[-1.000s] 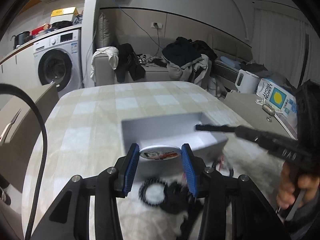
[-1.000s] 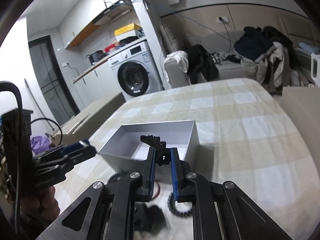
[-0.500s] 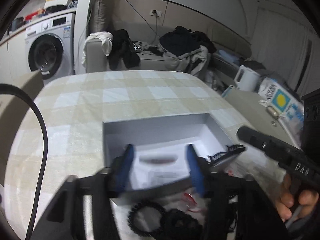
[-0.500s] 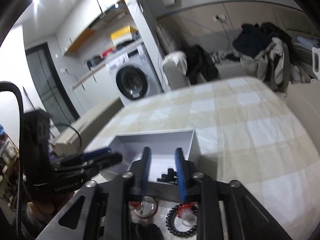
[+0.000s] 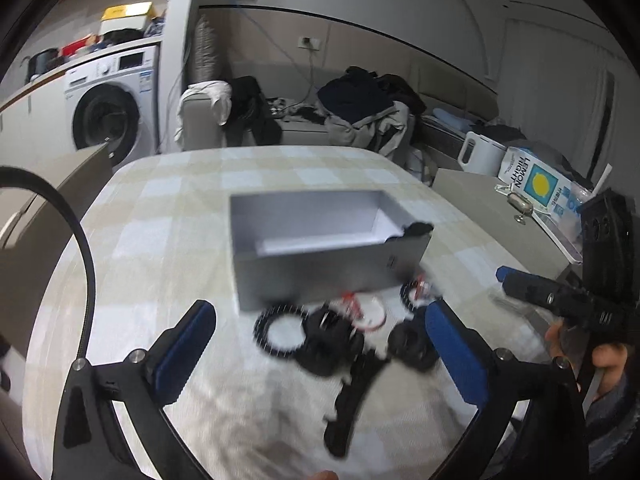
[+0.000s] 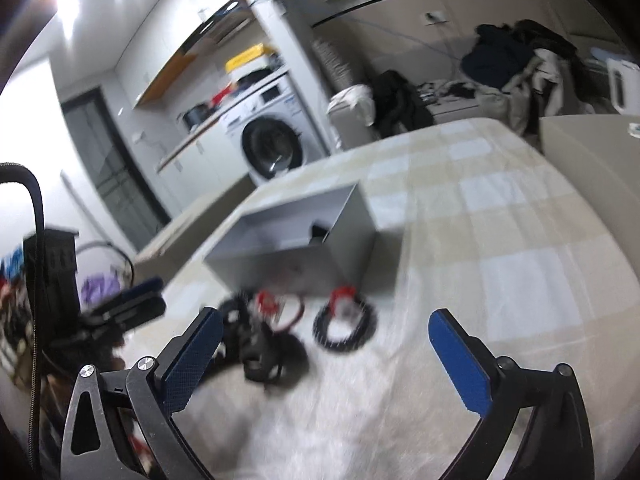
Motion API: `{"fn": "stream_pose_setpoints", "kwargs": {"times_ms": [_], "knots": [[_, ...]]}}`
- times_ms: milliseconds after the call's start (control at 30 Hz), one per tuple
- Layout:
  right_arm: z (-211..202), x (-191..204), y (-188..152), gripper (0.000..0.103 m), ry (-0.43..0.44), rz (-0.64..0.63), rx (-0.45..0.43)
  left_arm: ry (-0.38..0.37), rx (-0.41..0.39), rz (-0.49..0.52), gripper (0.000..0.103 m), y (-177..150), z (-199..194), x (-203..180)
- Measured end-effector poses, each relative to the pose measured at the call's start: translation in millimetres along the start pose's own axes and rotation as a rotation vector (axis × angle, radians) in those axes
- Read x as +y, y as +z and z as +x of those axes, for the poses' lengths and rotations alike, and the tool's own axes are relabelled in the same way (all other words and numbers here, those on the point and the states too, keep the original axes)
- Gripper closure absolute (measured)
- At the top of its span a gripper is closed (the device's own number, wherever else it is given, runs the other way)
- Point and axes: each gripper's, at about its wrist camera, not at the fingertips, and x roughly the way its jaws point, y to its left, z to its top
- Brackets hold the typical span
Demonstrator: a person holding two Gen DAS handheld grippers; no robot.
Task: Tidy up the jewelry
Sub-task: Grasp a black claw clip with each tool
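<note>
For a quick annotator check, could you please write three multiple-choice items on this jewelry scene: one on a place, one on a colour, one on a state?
1. Where does the loose jewelry lie?
A. on the table in front of the grey box
B. on the washing machine
C. on the sofa

2. What colour are the claw pads?
A. red
B. blue
C. yellow

3. How do the two claws stand?
A. both shut on beads
B. one shut
C. both open and empty

Answers:
A: the jewelry pile lies on the table before the grey box.
B: the pads are blue.
C: the left claw and right claw gape wide, nothing between.
</note>
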Motion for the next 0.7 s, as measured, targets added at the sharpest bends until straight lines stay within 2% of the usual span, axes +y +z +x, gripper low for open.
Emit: {"fn": "stream_pose_setpoints", "kwargs": {"times_ms": [33, 100, 167, 200, 333, 367, 433, 567, 700], "knots": [[6, 5, -4, 0.0, 0.012, -0.024, 0.031, 0.026, 0.0, -0.004, 0.001, -4, -1, 1], [15, 13, -9, 0.008, 0.029, -0.04, 0.072, 0.058, 0.005, -0.007, 0.001, -9, 1, 2], [23, 21, -11, 0.022, 0.053, -0.057, 0.103, 0.044, 0.028, -0.018, 0.001, -16, 2, 4], [26, 25, -11, 0.025, 0.069, -0.063, 0.114, 0.024, 0.042, -0.018, 0.001, -18, 4, 4], [36, 37, -13, 0.036, 0.104, -0.079, 0.155, 0.025, 0.054, 0.011, 0.001, -24, 4, 0], [40, 40, -13, 0.042, 0.1, -0.082, 0.168, 0.026, 0.054, 0.015, 0.001, -25, 3, 1], [50, 44, -14, 0.047, 0.079, -0.088, 0.202, 0.02, 0.068, 0.017, 0.001, -27, 6, 0], [60, 48, -16, 0.048, 0.003, -0.113, 0.213, 0.017, 0.091, 0.041, 0.001, -30, 11, -2], [62, 49, -15, 0.049, -0.017, -0.128, 0.22, 0.013, 0.114, 0.049, 0.013, -33, 15, -2]]}}
